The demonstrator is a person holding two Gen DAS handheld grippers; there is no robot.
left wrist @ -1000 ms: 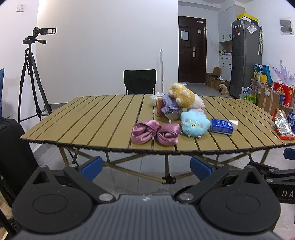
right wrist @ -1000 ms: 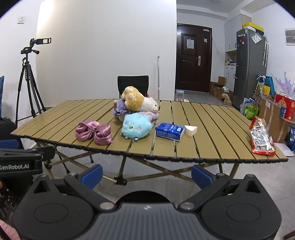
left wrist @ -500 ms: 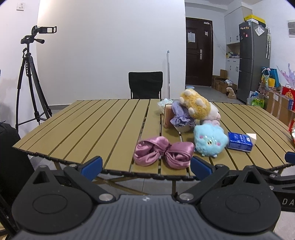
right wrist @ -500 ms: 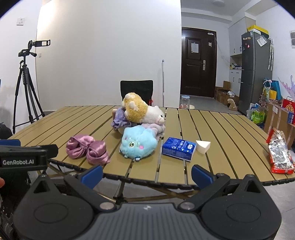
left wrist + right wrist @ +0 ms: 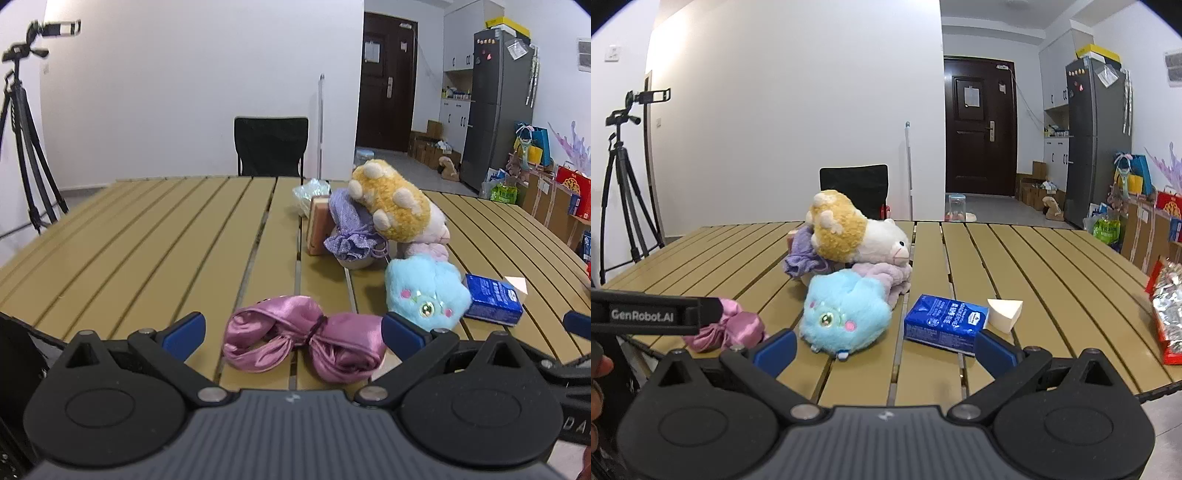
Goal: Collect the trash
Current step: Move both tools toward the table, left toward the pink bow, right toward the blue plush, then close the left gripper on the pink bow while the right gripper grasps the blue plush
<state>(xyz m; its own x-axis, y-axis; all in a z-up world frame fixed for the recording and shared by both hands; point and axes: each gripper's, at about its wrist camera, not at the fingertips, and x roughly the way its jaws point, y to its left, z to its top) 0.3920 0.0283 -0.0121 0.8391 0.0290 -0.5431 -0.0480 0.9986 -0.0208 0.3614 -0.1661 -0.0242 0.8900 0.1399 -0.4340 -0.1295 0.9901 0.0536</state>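
On the slatted wooden table (image 5: 147, 240) lie a blue carton (image 5: 943, 325), a white wedge-shaped scrap (image 5: 1004, 314) and, at the right edge, a red and silver snack wrapper (image 5: 1167, 314). A crumpled clear plastic bag (image 5: 310, 192) sits behind the toys. My left gripper (image 5: 293, 334) is open over the near table edge, with a pink satin bow (image 5: 303, 341) just beyond its fingers. My right gripper (image 5: 885, 348) is open too, low at the near edge, facing a blue plush (image 5: 846, 314) and the carton. Neither gripper holds anything.
A yellow and white plush (image 5: 849, 230), a purple pouch (image 5: 351, 229) and a pink box (image 5: 317, 229) are heaped mid-table. A black chair (image 5: 271, 146) stands behind the table, a camera tripod (image 5: 620, 192) at the left, and a fridge (image 5: 1097, 140) with boxes at the right.
Both grippers have moved forward to the table's near edge and risen slightly. The bow, the plush and the carton now sit close in front of the fingers. Both stay open.
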